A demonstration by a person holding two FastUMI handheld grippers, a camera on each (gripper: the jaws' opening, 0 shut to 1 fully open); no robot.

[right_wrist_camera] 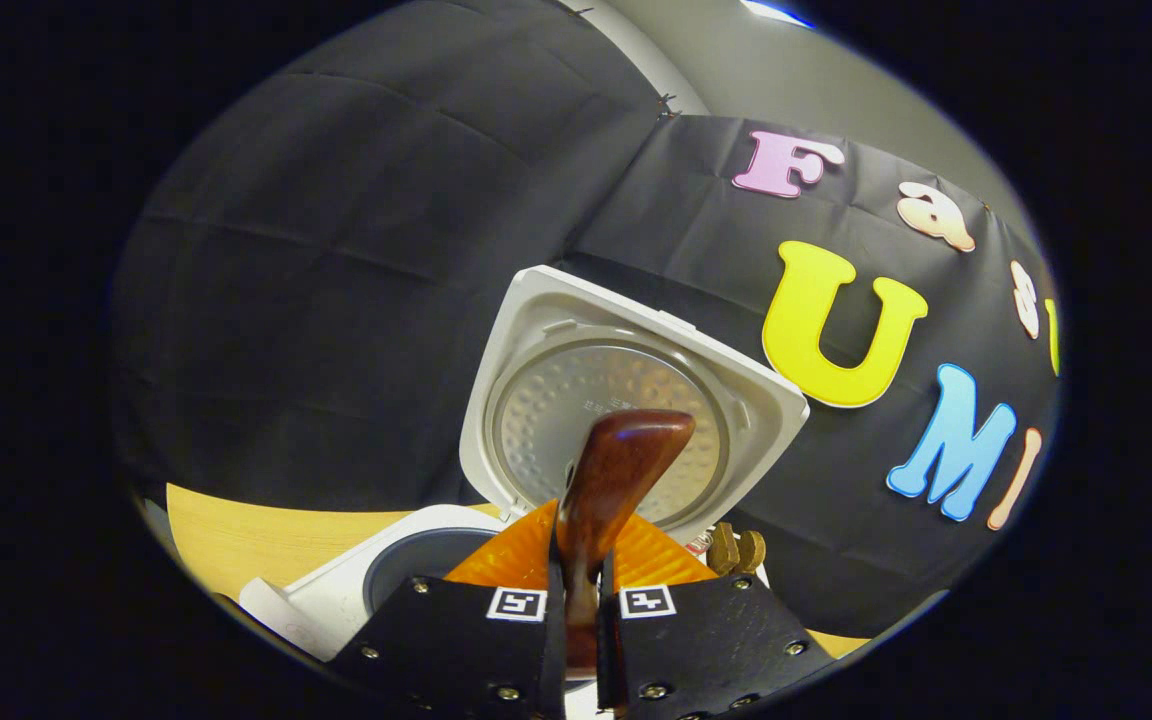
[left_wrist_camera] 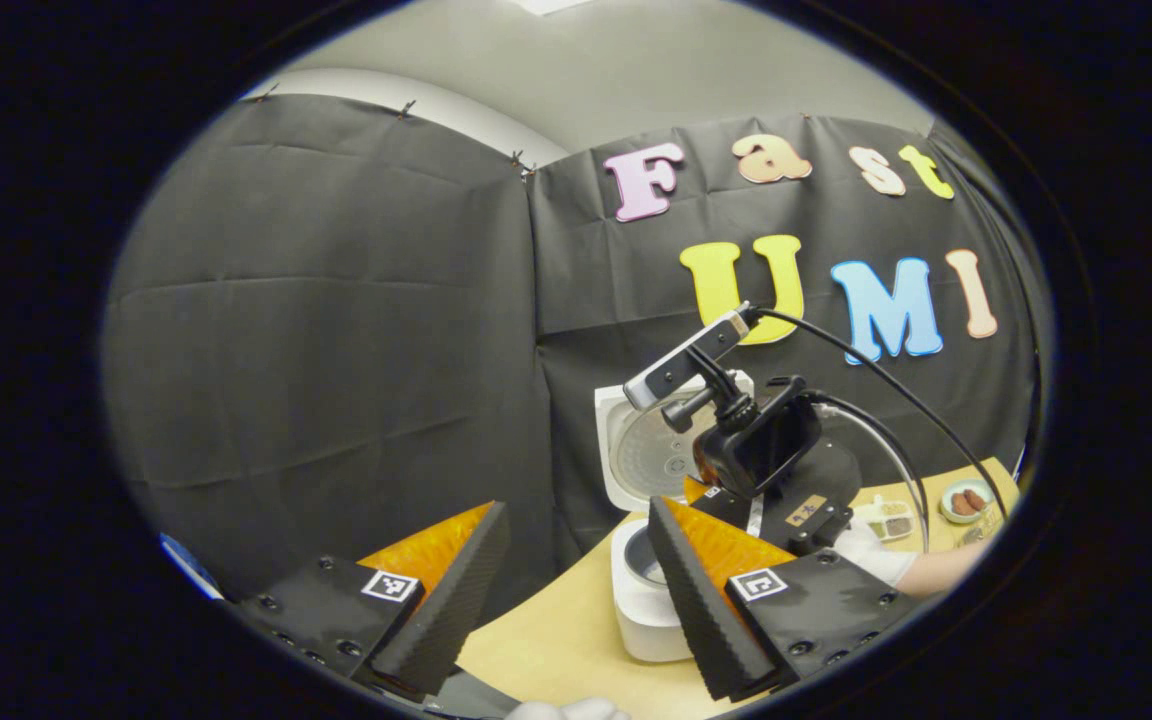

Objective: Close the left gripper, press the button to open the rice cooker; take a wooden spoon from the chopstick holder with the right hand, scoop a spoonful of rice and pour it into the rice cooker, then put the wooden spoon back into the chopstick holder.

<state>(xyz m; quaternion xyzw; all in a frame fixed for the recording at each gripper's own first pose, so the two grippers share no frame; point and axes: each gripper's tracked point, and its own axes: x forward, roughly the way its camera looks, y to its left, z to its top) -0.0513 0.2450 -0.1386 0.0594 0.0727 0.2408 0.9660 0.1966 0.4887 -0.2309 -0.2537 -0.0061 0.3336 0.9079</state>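
Observation:
The white rice cooker [right_wrist_camera: 336, 600] stands on the table with its lid [right_wrist_camera: 626, 400] swung up and its dark inner pot [right_wrist_camera: 416, 570] exposed. My right gripper [right_wrist_camera: 581, 575] is shut on the handle of a dark wooden spoon [right_wrist_camera: 626, 450], whose bowl points up in front of the lid. I cannot tell whether rice lies in it. In the left gripper view the cooker [left_wrist_camera: 641, 610] sits just beyond my left gripper [left_wrist_camera: 576, 510], which is open wide and holds nothing. The right gripper's housing [left_wrist_camera: 761, 450] hovers above the pot, held by a gloved hand [left_wrist_camera: 876, 555].
Tips of wooden utensils [right_wrist_camera: 736, 548] poke up just right of the spoon, next to the cooker. A small dish [left_wrist_camera: 966, 500] and a divided tray [left_wrist_camera: 891, 520] sit at the table's far right. The wooden tabletop [left_wrist_camera: 556, 640] runs in front of the cooker.

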